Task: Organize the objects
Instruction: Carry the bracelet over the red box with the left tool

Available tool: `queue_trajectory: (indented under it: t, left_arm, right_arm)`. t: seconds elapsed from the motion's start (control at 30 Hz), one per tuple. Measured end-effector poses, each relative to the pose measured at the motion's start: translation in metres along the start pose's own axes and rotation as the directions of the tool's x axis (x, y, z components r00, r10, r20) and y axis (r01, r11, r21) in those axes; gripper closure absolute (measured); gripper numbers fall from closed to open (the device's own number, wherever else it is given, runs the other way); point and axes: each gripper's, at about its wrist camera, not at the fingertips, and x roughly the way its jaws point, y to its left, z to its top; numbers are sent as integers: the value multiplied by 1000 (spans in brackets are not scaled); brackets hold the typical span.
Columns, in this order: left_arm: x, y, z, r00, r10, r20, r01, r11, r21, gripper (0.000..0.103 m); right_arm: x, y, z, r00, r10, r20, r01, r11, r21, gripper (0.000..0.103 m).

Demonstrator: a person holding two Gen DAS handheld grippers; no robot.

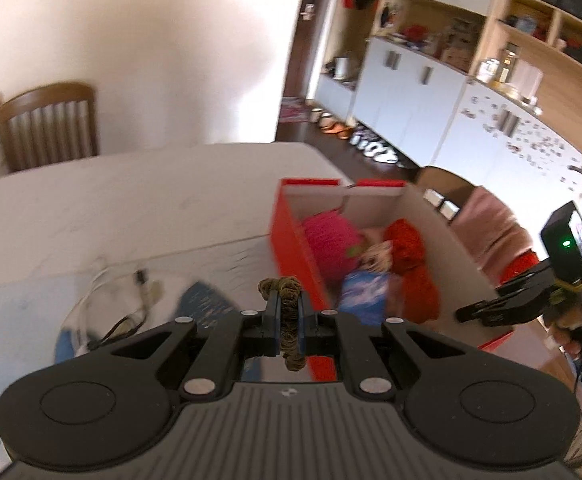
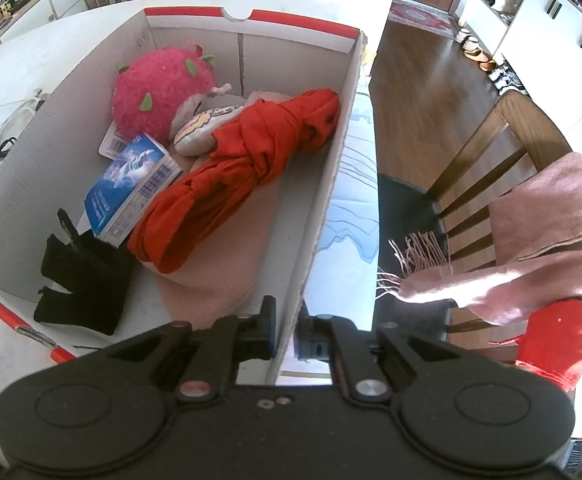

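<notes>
Beside the box, left tongs grip what looks like a scrunchie.

I am getting bright daylight in both views, and it is blowing out the wall ahead of my left tool and glaring off the wood floor to the right of my right tool. The left view is smearing with motion blur, softening the red box just ahead and the cables to its left. Fisheye distortion is bending the cabinets and darkening the corners.
</notes>
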Motion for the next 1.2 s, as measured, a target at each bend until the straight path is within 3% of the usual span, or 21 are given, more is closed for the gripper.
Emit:
queue_trajectory:
  t: [0.3,0.67,0.93,1.2]
  left_arm:
    - [29,-56,30,996,-91,5,89,988,124,96]
    - [74,-108,54,981,-191,-27,193,964,182,96]
    - [109,-125,55,986,-153,-68,164,961,223,96]
    - [142,-118,43,982,-118,-148,146,971,192,96]
  right_arm:
    - [-8,-3,-2,1000,17,19,-17,1000,-2,95]
    - [-9,-6,-4,999,34,25,-34,999,2,94]
    - [-9,-7,-4,999,38,27,-38,999,4,94]
    - [-8,-5,-4,999,38,28,-38,999,-3,94]
